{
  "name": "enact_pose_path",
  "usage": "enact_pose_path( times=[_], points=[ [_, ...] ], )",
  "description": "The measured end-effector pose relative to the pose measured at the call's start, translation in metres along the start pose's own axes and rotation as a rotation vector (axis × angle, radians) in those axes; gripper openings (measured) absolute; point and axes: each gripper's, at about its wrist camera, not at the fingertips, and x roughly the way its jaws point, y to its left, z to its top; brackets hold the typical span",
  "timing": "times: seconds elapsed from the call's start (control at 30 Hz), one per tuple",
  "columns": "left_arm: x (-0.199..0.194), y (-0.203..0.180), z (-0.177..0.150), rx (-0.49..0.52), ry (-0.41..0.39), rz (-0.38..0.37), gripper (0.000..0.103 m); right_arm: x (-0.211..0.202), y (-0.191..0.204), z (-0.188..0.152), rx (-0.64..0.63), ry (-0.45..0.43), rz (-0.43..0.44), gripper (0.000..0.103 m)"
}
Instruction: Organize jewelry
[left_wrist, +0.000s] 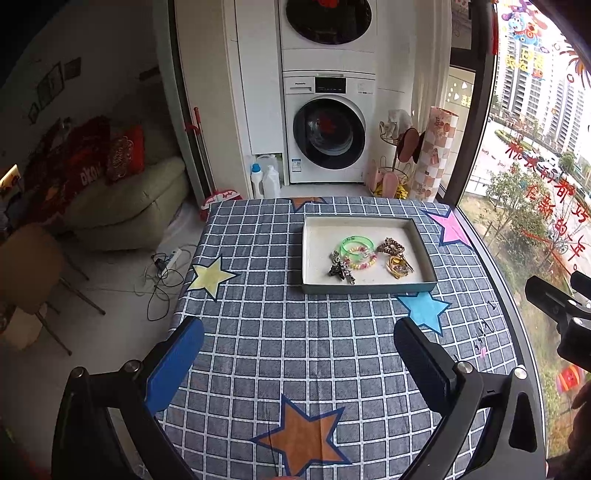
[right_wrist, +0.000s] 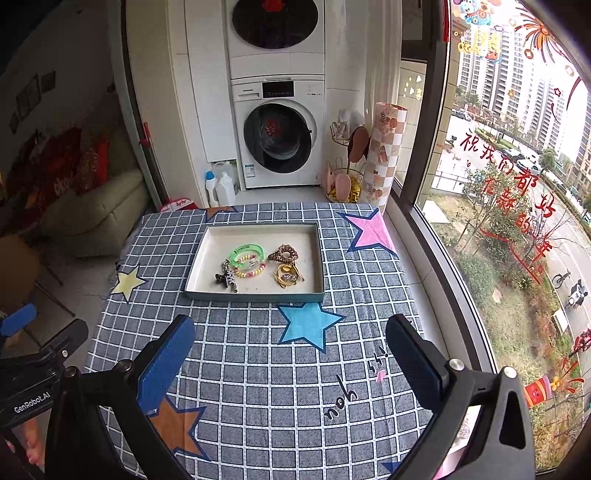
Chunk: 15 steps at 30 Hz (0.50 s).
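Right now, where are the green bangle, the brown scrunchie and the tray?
green bangle (right_wrist: 259, 246), right wrist view, on its far right rim.
brown scrunchie (right_wrist: 283, 253), right wrist view, on its ruffled fabric.
tray (right_wrist: 255, 296), right wrist view, on its near outer wall.

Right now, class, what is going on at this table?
A person holds two claws above a checked tablecloth, and both are open and empty: the left claw and the right claw. All the jewelry lies in a shallow tray ahead: a green bangle, a beaded bracelet, a brown scrunchie, yellow bands and a dark charm. Nothing is gripped.
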Motion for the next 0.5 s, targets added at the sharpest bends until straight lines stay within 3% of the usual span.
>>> enact_pose_path(
  times=[0.5],
  points=[
    [-0.0004, 0.0016, 0.0037, -0.006, -0.018, -0.003, 0.103, -0.0014, -0.0002, 0.0023, -0.005, -0.008, 0.002, 0.103]
  ],
)
